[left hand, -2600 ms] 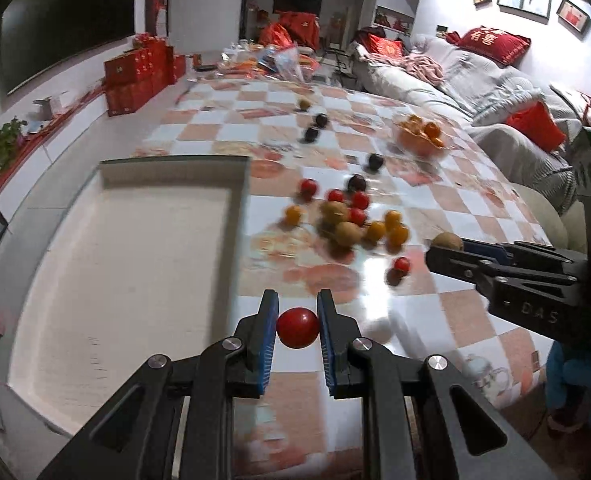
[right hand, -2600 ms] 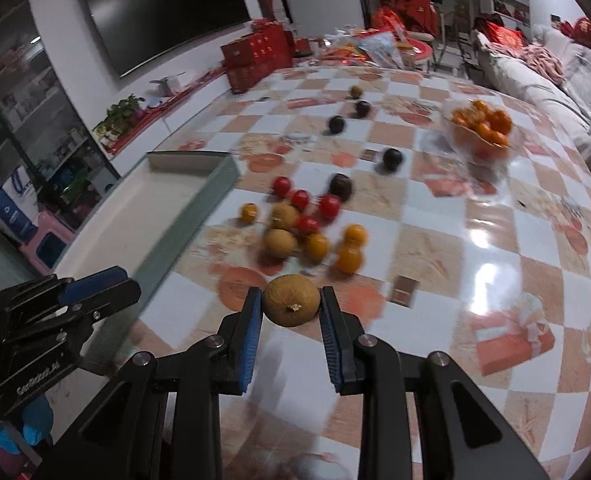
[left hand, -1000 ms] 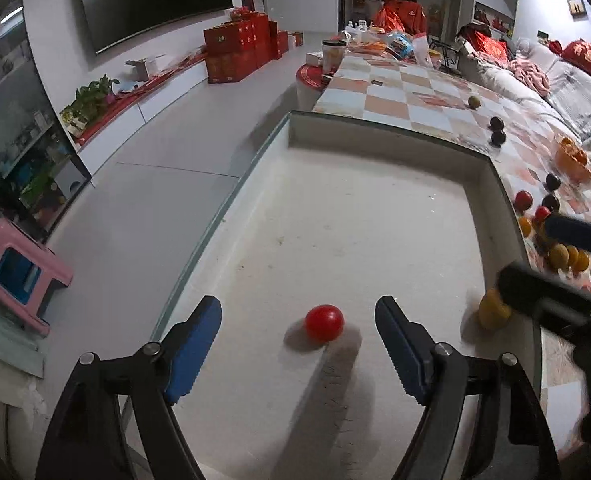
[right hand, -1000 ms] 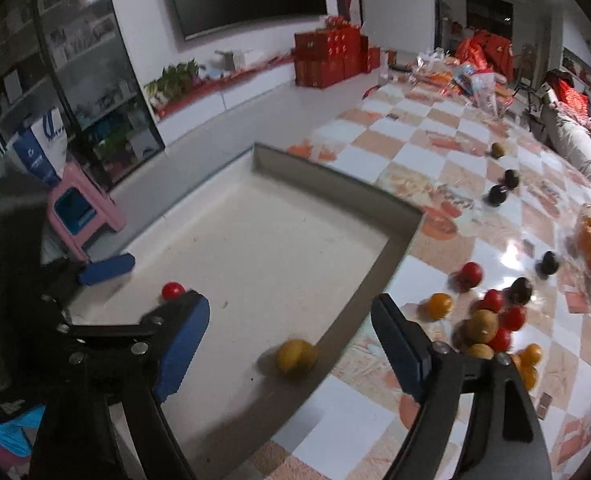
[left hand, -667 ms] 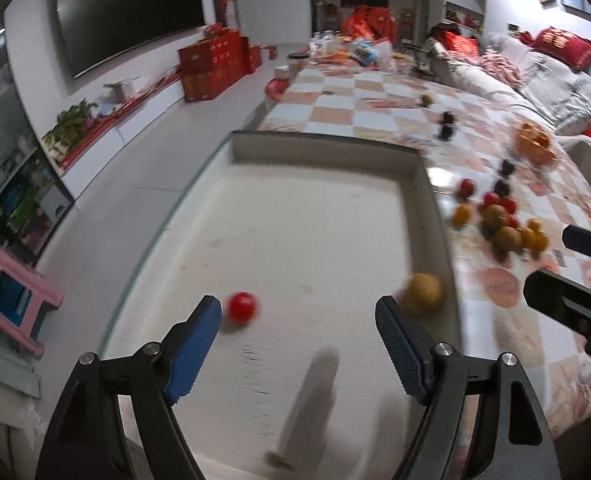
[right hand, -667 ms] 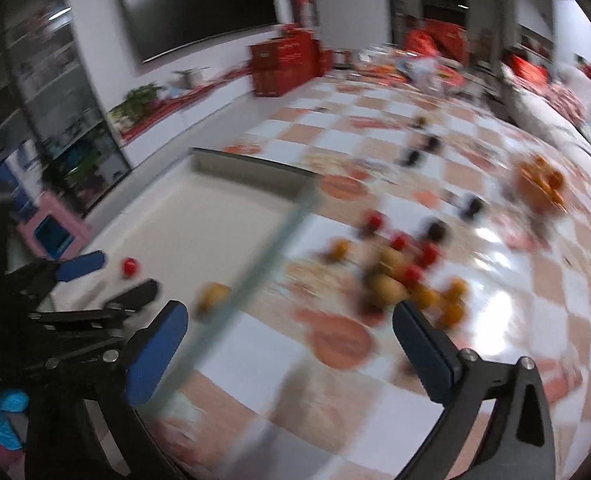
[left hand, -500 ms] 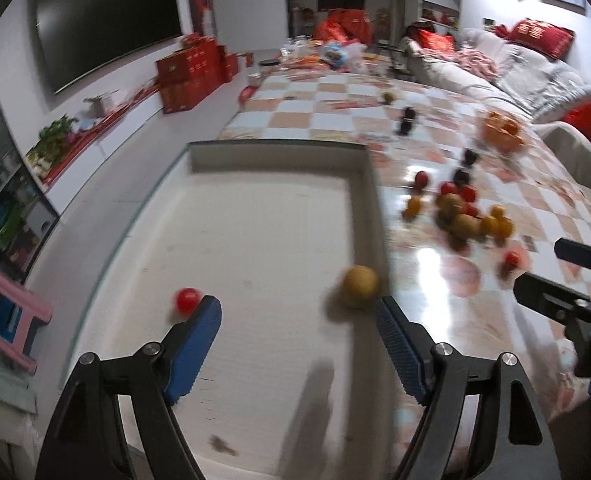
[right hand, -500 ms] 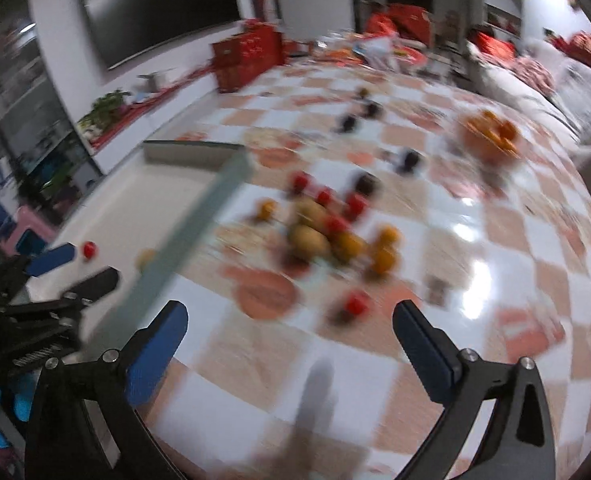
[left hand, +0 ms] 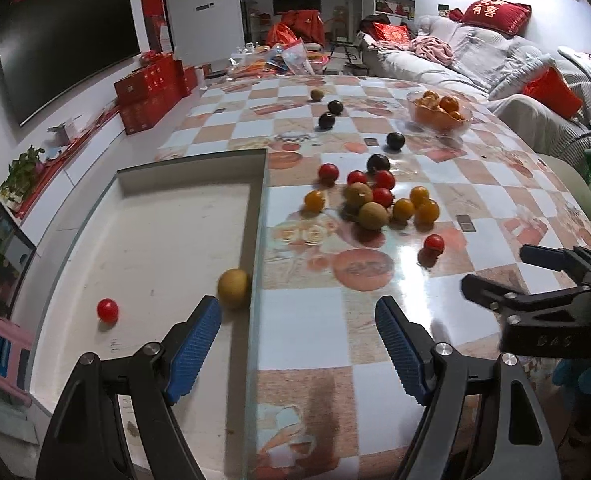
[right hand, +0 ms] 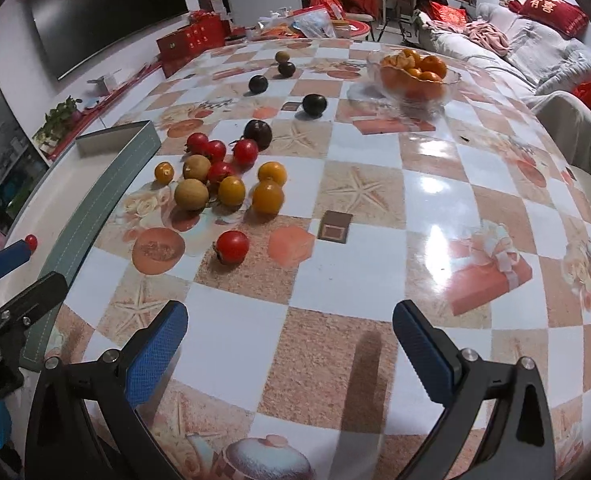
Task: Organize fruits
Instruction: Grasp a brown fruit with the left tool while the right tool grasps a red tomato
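Observation:
A white tray [left hand: 163, 240] sits at the table's left edge; a red tomato [left hand: 107, 310] and a brown round fruit [left hand: 234, 283] lie in it. A cluster of red, orange and brown fruits [left hand: 375, 200] lies on the checkered table; it also shows in the right wrist view [right hand: 223, 176]. One red tomato [right hand: 232, 245] lies apart, nearer me. My left gripper [left hand: 297, 344] is open and empty above the tray's right wall. My right gripper [right hand: 289, 344] is open and empty over the table's near part.
Three dark plums [right hand: 314, 104] and a small brown fruit [right hand: 282, 56] lie farther back. A glass bowl of oranges [right hand: 413, 70] stands at the back right. A sofa [left hand: 495, 60] runs along the right side. Red boxes [left hand: 147, 88] stand on the left floor.
Both grippers opened and dropped the red tomato and the brown fruit into the tray. Both then swung right, back toward the table and the fruit cluster.

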{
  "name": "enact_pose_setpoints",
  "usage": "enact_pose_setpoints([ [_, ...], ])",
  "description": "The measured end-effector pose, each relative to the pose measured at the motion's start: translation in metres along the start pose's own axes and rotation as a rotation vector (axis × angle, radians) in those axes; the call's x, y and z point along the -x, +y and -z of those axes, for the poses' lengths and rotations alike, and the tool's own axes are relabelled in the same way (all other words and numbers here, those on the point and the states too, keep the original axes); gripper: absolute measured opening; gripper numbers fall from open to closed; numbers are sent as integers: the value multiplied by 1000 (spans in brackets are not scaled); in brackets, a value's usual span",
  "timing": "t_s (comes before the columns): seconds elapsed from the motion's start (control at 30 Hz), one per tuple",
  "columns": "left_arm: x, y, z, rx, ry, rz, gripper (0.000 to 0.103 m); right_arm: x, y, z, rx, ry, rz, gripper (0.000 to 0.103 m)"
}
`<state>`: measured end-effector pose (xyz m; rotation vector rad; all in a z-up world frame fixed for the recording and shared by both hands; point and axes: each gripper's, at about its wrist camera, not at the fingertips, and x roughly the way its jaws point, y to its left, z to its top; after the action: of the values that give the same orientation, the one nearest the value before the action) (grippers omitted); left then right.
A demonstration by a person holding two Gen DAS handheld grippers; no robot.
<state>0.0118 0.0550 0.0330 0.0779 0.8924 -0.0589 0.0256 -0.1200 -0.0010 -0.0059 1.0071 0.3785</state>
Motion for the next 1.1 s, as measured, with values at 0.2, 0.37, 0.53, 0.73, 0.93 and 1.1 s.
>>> enact_pose_setpoints([
  [0.2,-5,0,-7,34,18,19,80,-7,11,-1,33,-4,-5,102],
  [0.37,-14,7,-15,87,42,26,80,-16,20,-5,57,-12,17,102],
  [0.53,-20,1,-22,75,38,17,80,-25,31,-10,87,-24,33,84],
  [0.73,-30,-9,-33,60,38,28,80,-29,36,-16,115,-53,61,56],
  [0.93,-45,-23,-45,50,46,40,80,-25,24,-21,96,-69,51,42],
  [1.1,-63,-31,-49,65,83,48,80,-15,13,-24,97,-107,73,42],
])
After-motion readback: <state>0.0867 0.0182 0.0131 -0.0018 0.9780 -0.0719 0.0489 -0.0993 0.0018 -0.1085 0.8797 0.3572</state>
